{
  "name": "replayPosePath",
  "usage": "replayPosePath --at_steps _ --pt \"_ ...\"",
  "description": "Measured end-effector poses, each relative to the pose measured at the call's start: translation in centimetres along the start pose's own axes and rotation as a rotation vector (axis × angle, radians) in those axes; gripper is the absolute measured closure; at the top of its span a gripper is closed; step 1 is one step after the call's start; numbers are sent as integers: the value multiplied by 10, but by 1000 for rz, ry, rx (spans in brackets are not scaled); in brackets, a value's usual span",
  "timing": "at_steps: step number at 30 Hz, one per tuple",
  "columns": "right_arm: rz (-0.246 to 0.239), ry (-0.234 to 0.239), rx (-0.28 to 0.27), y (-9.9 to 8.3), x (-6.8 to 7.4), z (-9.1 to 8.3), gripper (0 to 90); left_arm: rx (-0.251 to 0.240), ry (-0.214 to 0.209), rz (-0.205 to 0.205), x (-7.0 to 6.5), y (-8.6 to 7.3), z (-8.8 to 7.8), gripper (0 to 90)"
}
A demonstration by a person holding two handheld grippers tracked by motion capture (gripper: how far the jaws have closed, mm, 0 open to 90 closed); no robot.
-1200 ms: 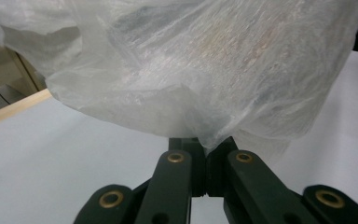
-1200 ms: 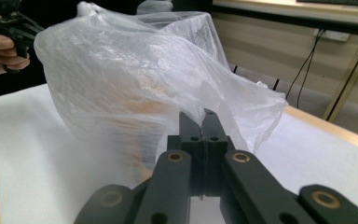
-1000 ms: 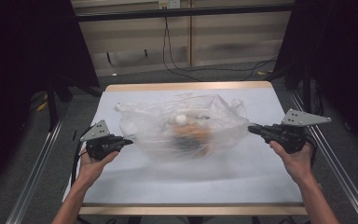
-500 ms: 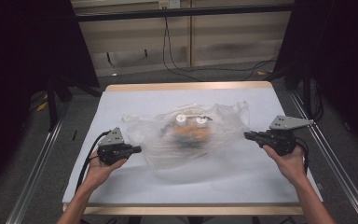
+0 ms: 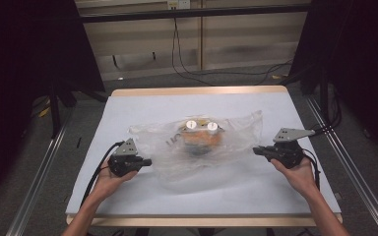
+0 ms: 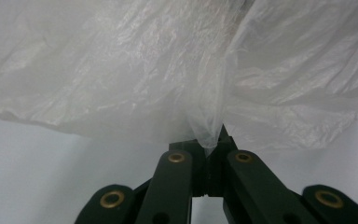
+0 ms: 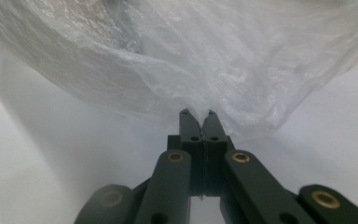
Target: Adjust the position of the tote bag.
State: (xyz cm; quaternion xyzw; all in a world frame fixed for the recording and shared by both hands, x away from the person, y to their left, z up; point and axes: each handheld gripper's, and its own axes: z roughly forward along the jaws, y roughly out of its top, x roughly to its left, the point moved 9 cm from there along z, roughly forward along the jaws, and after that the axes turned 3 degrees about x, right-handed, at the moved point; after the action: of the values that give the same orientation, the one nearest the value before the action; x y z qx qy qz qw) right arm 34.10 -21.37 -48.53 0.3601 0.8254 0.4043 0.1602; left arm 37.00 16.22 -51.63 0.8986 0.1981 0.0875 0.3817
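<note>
We see the bench (image 5: 142, 196), white-topped, bearing a clear plastic bag (image 5: 236, 132) at its middle, two white-capped containers (image 5: 200, 126) inside. Left claw (image 5: 147, 162) and right claw (image 5: 256, 150) each pinch a bag edge.

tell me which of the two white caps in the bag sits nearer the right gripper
The white cap on the right of the pair inside the plastic bag; the other cap sits farther from the right gripper.

White-topped table (image 5: 128, 196), grey floor (image 5: 39, 172), dark curtains (image 5: 24, 59).
</note>
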Motion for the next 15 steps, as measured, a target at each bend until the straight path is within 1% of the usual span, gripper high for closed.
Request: replayPosePath --at_steps 1,2,3,4,5,6,7,9,10,11,13,14,15 --pt "-6 1 11 -1 1 3 900 -6 -8 -10 0 0 1 900" --pt "-8 2 22 -3 1 5 900 3 -8 -8 0 -1 2 900" --pt "-8 7 32 -5 2 7 900 -14 -13 -18 0 -1 4 900" --pt "-6 8 40 -6 2 9 900 -24 -31 -26 -1 -1 4 900" --pt "-8 7 48 -8 1 12 900 -12 -30 -32 0 -2 5 900" --pt "-5 17 60 -11 1 13 900 -13 -28 -31 1 -3 6 900" --pt "-1 24 62 -14 0 15 900 -13 -29 -43 2 -3 6 900" --pt "9 34 69 -18 -2 16 900 -5 -28 -43 3 -4 6 900" --pt "15 35 69 -19 -3 17 900 -15 -39 -48 3 -4 7 900" --pt "26 40 71 -21 -4 18 900 -6 -37 -47 3 -5 7 900" --pt "26 39 96 -26 -5 21 900 15 -36 -47 2 -9 10 900" --pt "31 41 107 -29 -6 23 900 19 -34 -44 3 -10 12 900" --pt "36 36 116 -31 -7 25 900 38 -28 -41 3 -13 12 900"
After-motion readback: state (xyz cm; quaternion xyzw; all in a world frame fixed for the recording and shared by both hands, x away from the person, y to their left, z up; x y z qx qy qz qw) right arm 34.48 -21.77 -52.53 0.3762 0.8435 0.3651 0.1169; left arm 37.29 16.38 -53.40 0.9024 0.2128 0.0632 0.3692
